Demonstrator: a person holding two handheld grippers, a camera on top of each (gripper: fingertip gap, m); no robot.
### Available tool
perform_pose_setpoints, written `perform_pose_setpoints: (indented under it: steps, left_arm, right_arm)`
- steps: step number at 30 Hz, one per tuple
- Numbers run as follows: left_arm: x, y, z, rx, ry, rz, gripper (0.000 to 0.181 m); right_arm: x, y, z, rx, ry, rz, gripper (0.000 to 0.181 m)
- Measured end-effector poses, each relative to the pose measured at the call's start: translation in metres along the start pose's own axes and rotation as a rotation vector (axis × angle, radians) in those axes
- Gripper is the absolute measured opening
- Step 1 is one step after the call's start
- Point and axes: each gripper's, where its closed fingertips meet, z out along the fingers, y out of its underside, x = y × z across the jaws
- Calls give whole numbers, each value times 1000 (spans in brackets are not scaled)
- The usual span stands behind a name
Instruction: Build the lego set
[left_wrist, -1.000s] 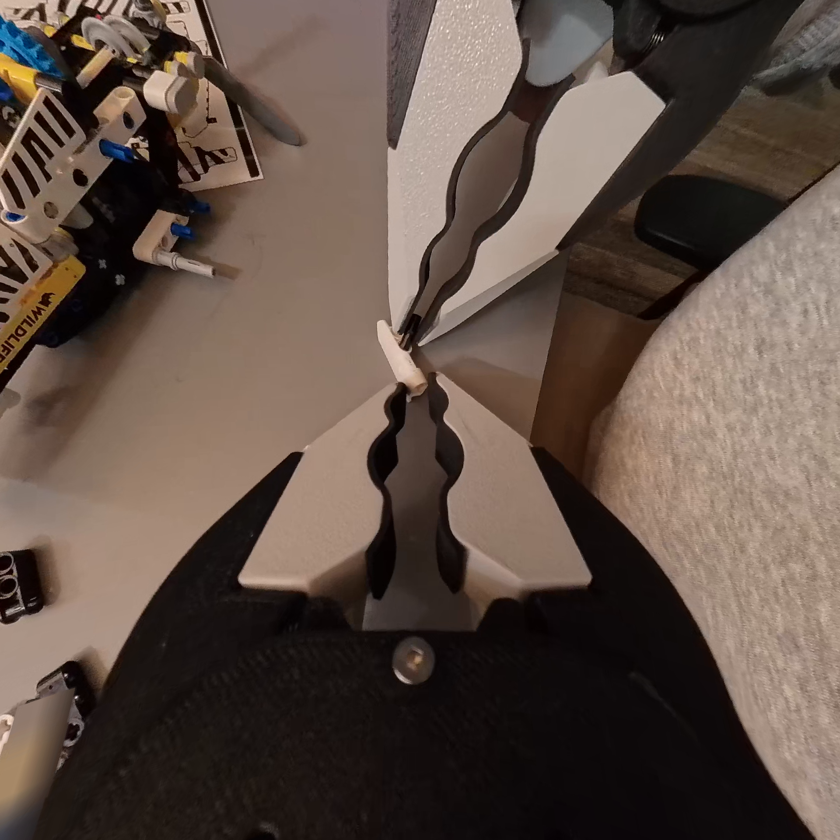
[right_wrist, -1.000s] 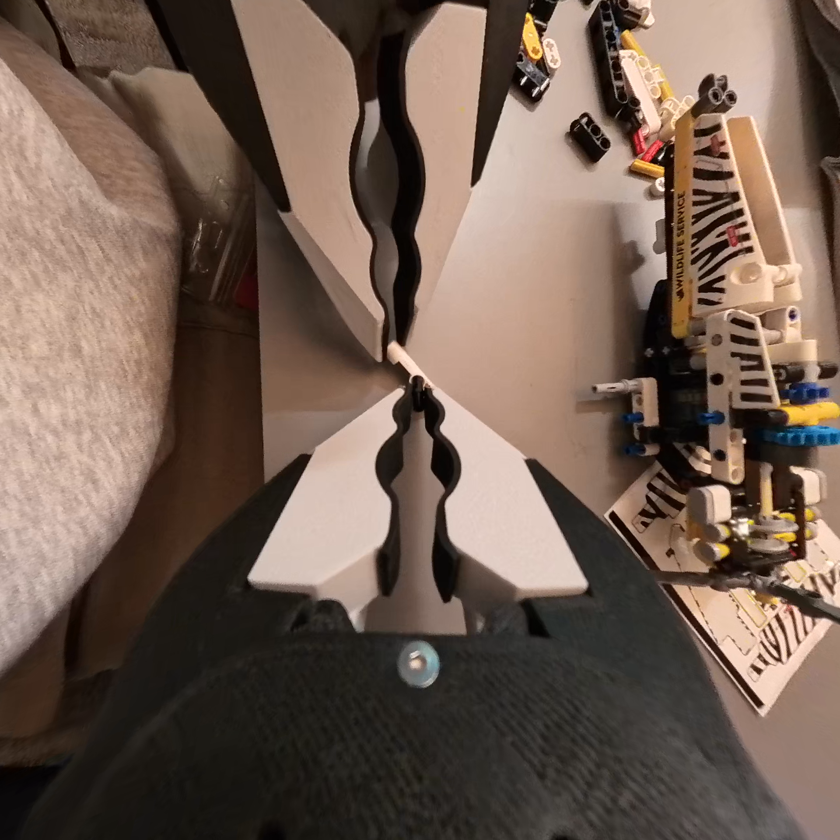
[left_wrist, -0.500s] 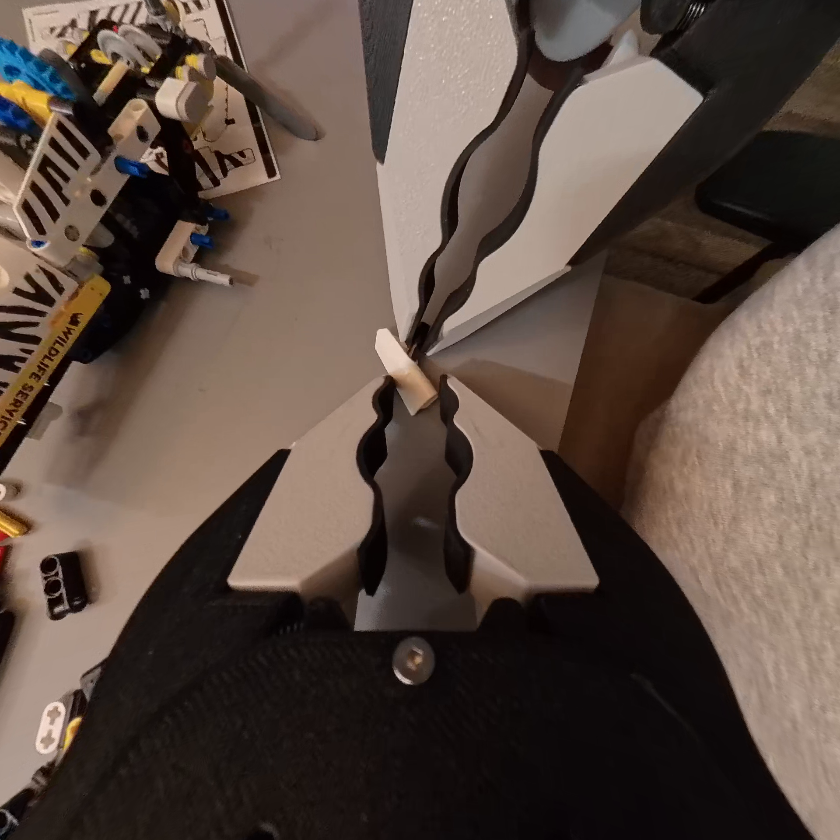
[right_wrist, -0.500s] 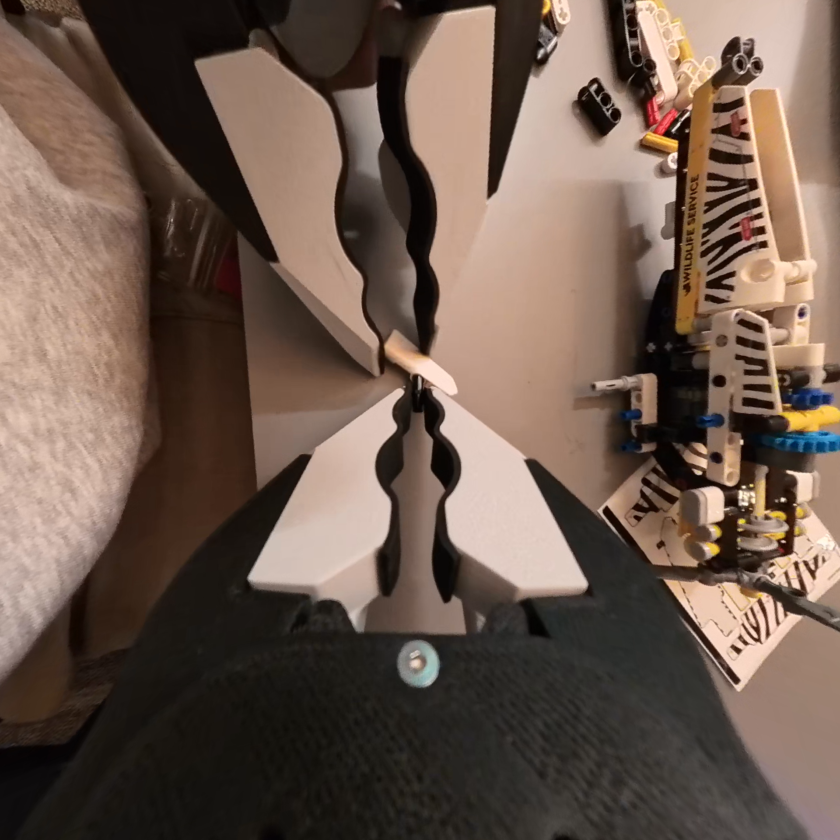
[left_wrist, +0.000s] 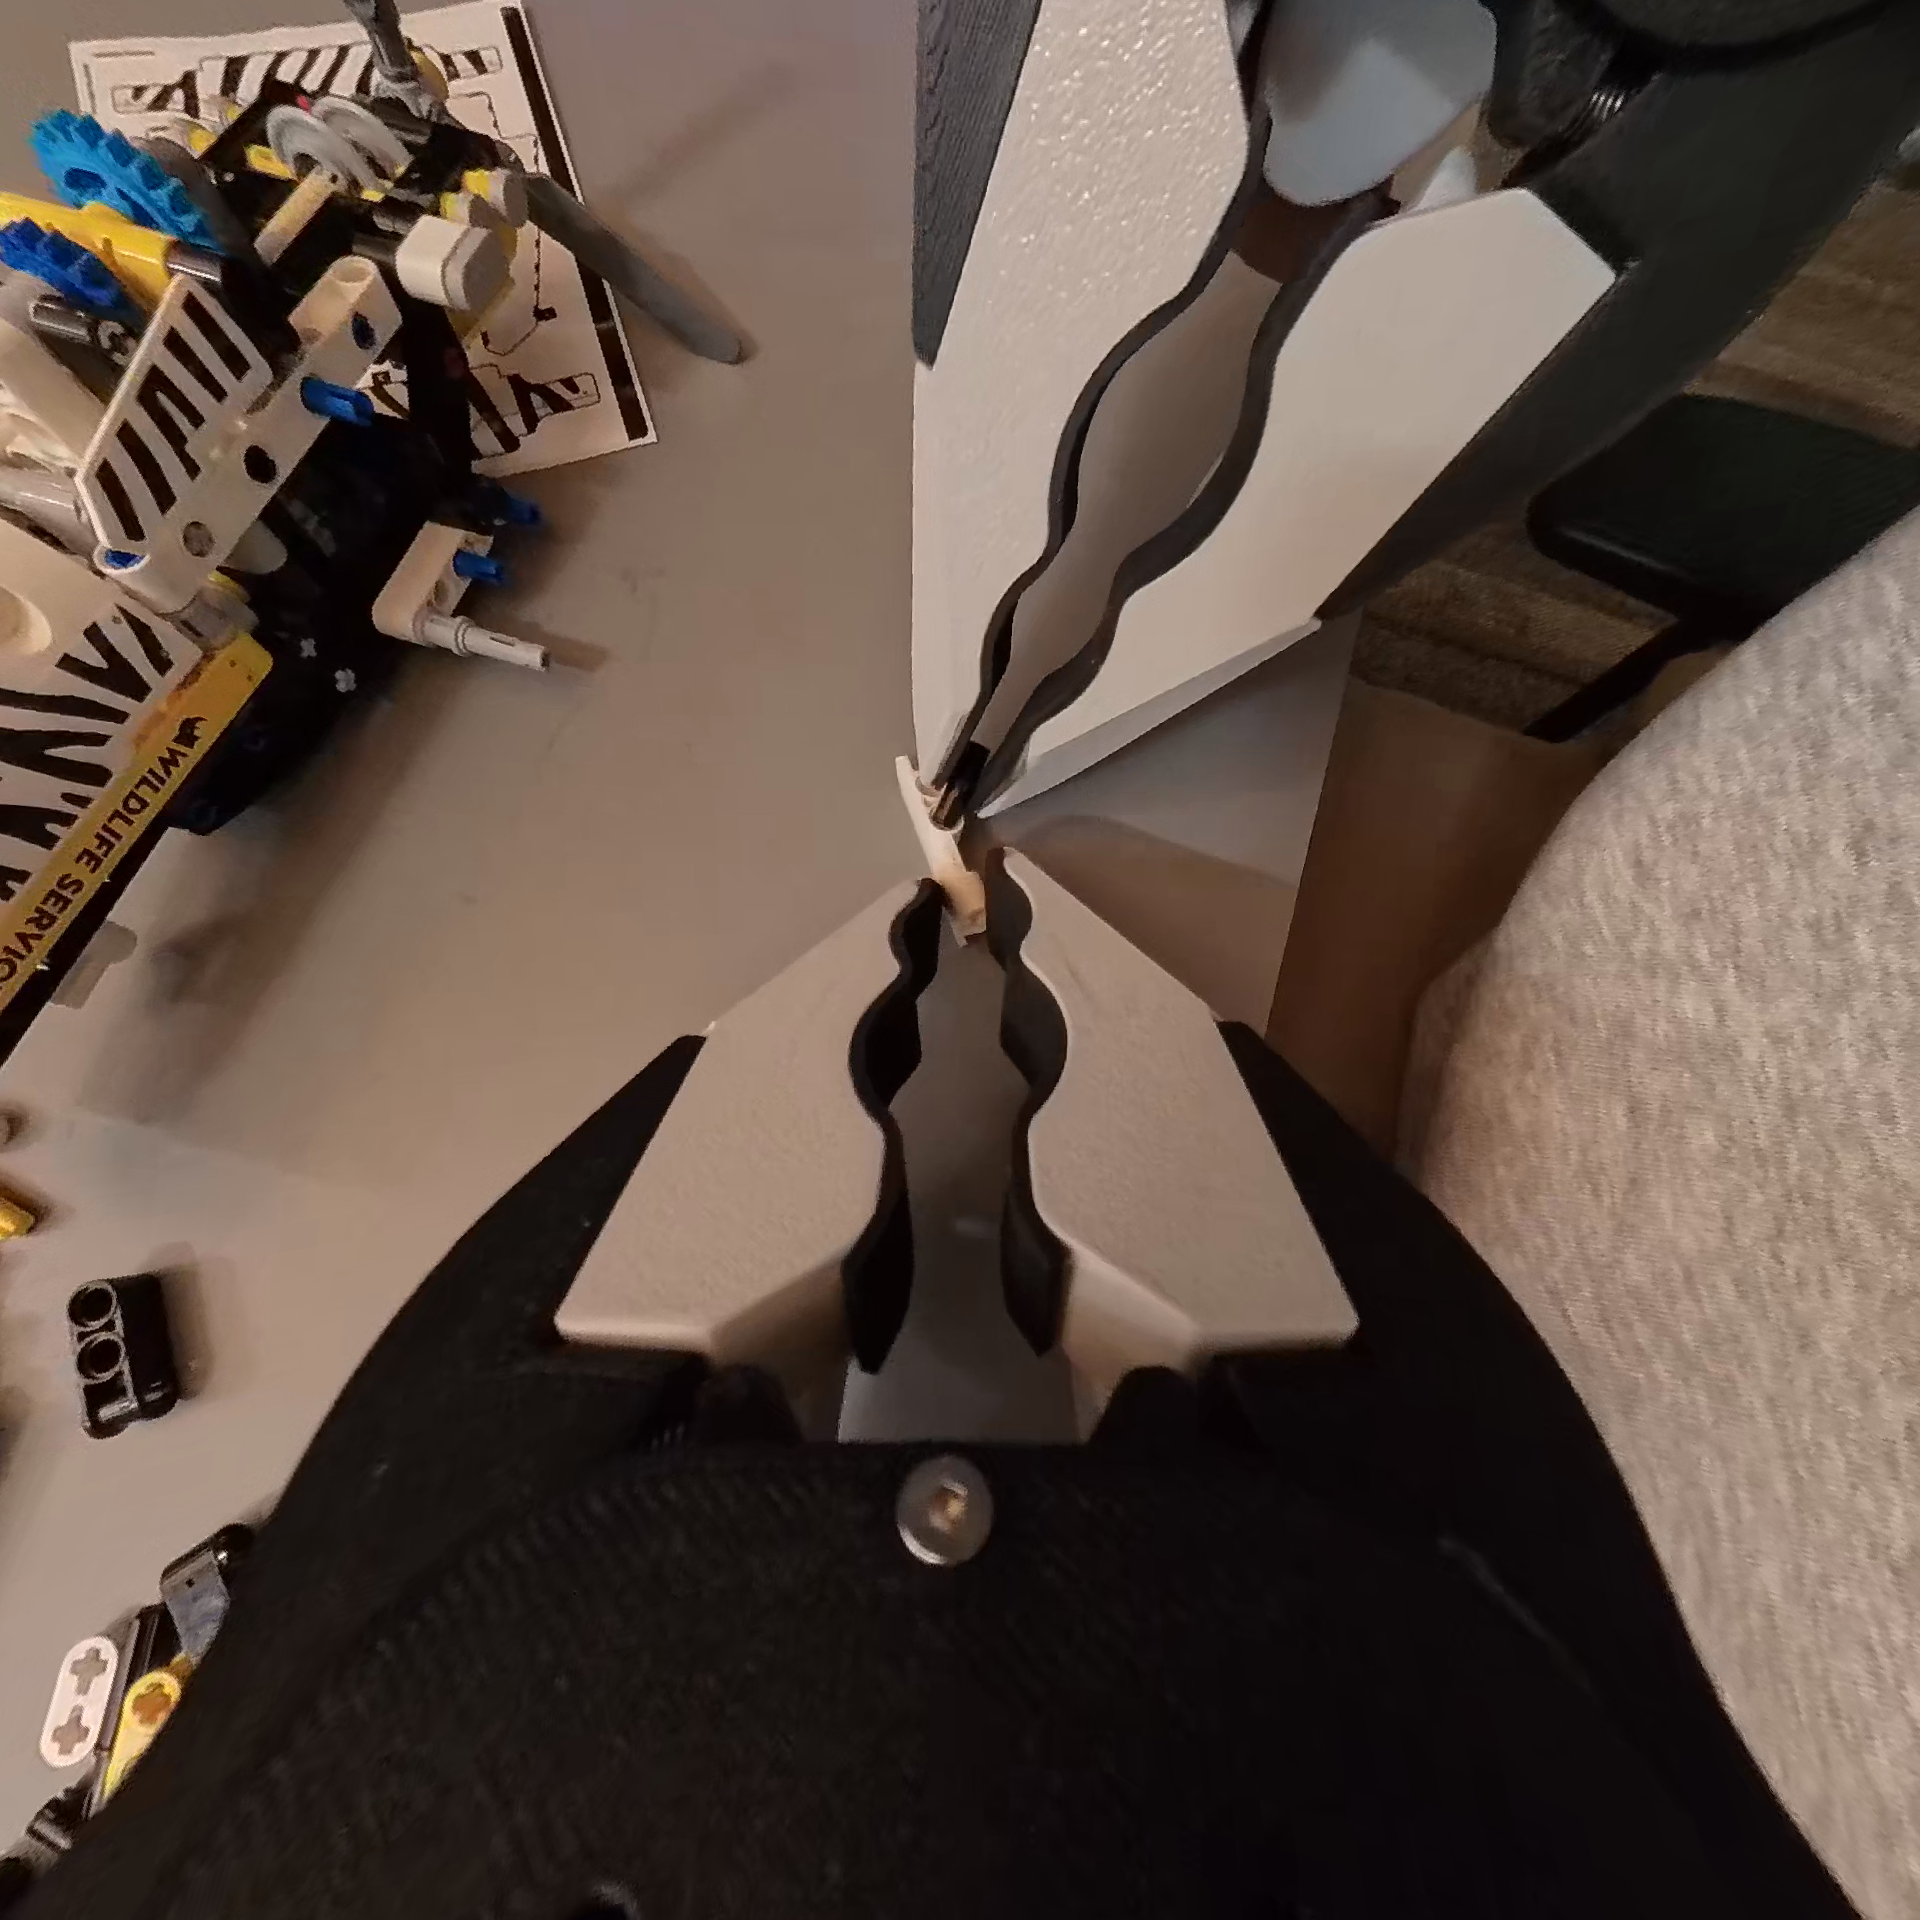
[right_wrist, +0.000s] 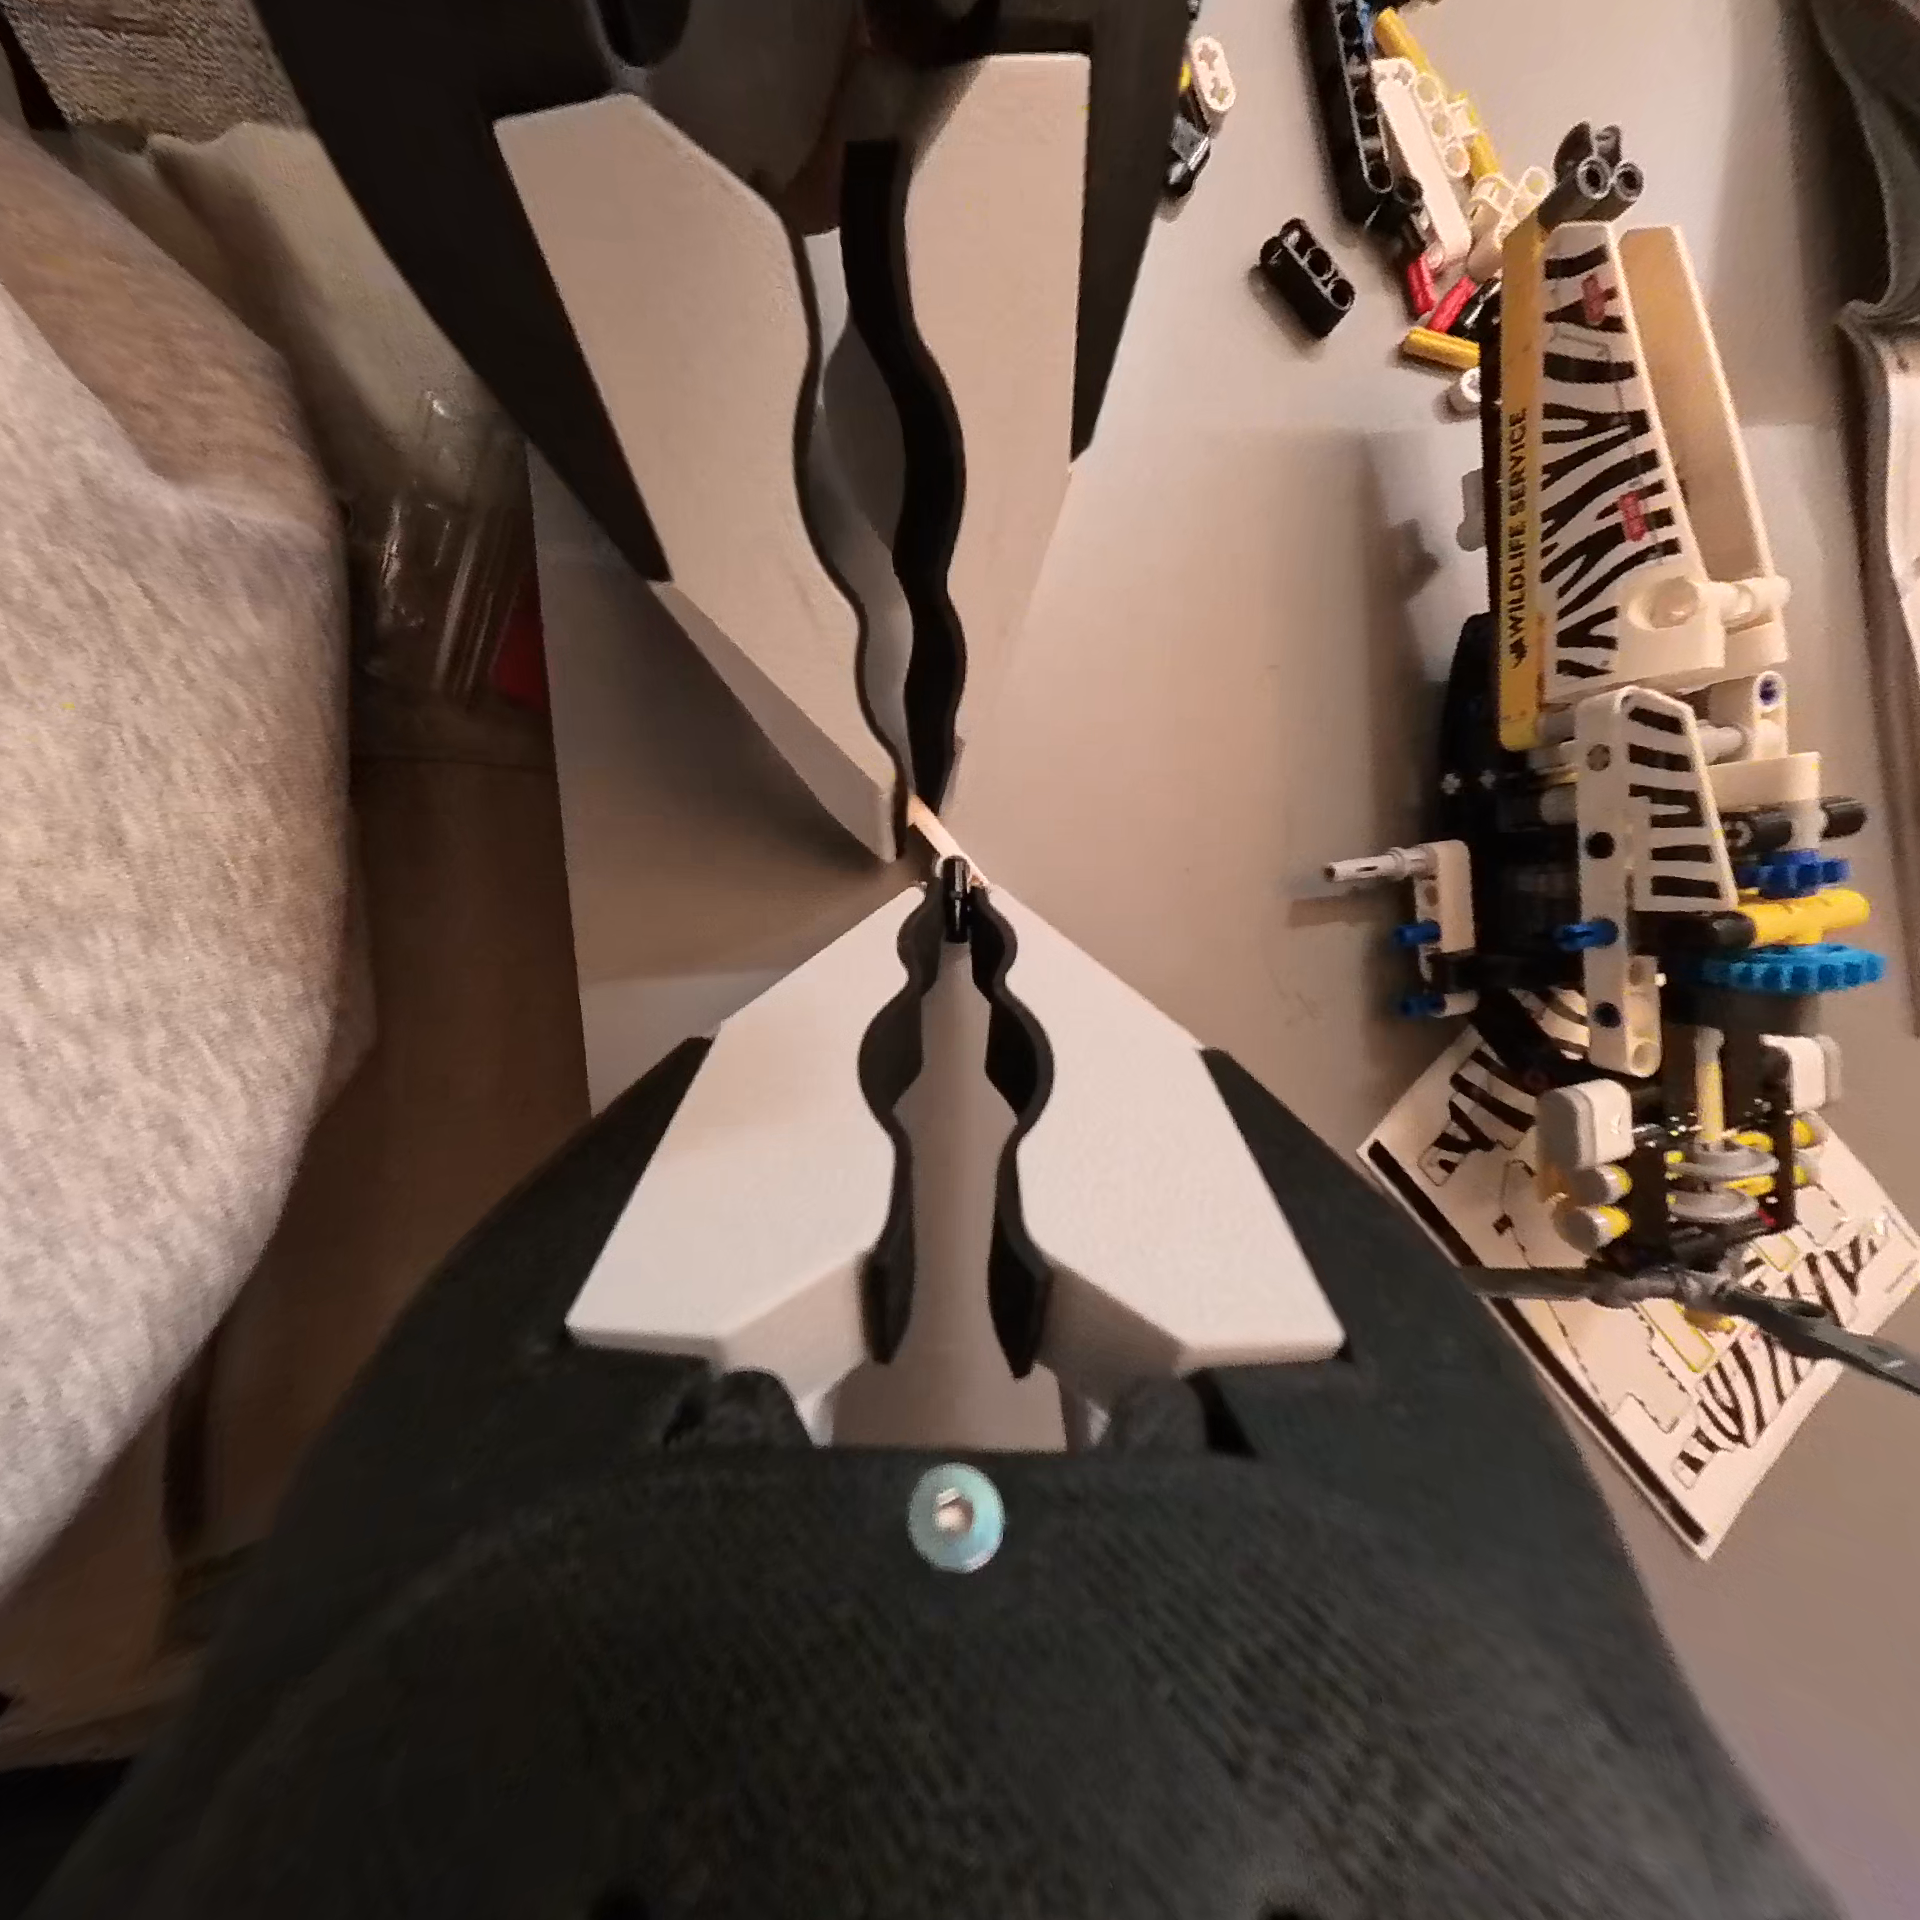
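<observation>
Left gripper (left_wrist: 961, 894) is pinched on a small white piece (left_wrist: 951, 852), right gripper (right_wrist: 956, 914) on a black pin (right_wrist: 954, 906), above the table's (left_wrist: 727, 520) near edge. Pin and hole should be kept coaxial and pressed straight, without twisting.

The smooth grey bench (left_wrist: 644, 831) carries a part-built model of black, white and yellow plastic bricks with zebra-striped panels and blue gears (right_wrist: 1621, 790); one end of it rests on a white printed sheet with zebra stripes (right_wrist: 1558, 1382), which lies flat on the bench; a short black plastic connector with round holes (left_wrist: 116, 1340) lies alone, apart from the model; beyond it a loose heap of black, white, yellow and red bricks (right_wrist: 1403, 135) sits near the model's striped end; the bench edge (right_wrist: 561, 935) runs beside grey fabric.
</observation>
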Motion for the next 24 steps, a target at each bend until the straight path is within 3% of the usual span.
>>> perform_pose_setpoints:
  steps: [9, 24]
  left_arm:
    - [-3, -11, -9, 93, -6, -8, 6]
    - [-1, -15, -11, 122, 17, -3, 4]
  right_arm:
    - [-1, 0, -4, -53, 58, -151, 3]
    - [-6, -2, -4, 21, 24, -83, 3]
